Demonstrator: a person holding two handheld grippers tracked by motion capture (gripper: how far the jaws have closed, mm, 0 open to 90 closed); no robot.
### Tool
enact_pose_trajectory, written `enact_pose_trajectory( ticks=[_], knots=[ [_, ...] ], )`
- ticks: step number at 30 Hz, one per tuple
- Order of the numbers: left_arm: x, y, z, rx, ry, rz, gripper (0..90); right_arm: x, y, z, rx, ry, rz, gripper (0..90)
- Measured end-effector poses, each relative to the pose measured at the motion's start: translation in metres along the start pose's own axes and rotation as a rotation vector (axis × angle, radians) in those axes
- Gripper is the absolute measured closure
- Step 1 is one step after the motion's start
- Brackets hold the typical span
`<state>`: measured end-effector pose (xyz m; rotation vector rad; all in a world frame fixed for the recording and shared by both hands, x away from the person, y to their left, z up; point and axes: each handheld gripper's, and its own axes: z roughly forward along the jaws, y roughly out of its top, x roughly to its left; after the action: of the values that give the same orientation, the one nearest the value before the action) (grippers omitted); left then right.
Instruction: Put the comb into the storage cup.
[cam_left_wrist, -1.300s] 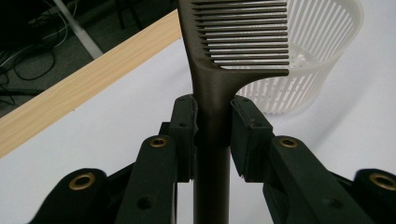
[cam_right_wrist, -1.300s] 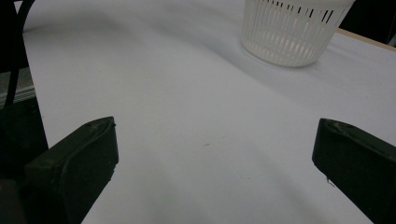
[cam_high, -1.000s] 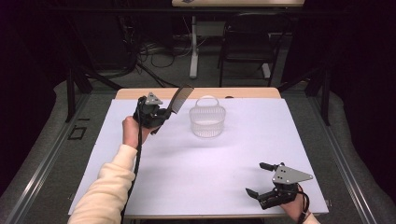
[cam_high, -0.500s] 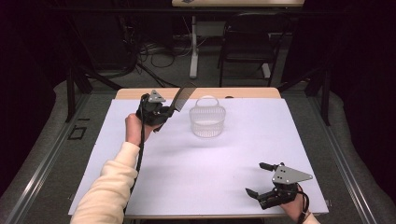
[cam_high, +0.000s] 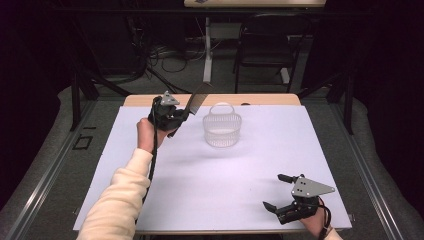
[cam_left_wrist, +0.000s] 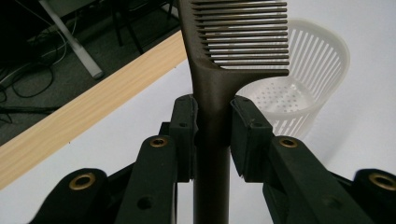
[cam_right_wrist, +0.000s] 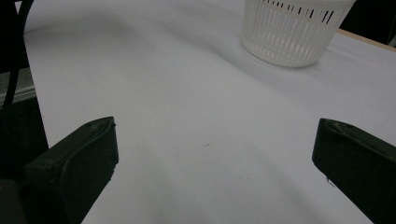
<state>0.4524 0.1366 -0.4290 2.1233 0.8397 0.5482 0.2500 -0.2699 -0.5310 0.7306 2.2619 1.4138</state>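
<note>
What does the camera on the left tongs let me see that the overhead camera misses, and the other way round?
Left gripper view alone: the comb's separate teeth, its handle clamped between the two pads, and the holes in the basket's floor.

High view alone: the person's cream sleeve, the right tongs standing open near the table's front edge, the whole white sheet, and a chair behind the table.

Both: the left tongs holding the comb beside the white basket.

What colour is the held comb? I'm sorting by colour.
Dark brown comb, clearest in the left gripper view.
</note>
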Motion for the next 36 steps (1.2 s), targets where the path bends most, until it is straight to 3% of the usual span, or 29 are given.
enact_pose_trajectory(
  ticks=[36],
  knots=[
    [-0.011, 0.032, 0.016, -0.073, -0.01, 0.034, 72.1, -0.001, -0.001, 0.001, 0.004, -0.004, 0.002, 0.0]
  ],
)
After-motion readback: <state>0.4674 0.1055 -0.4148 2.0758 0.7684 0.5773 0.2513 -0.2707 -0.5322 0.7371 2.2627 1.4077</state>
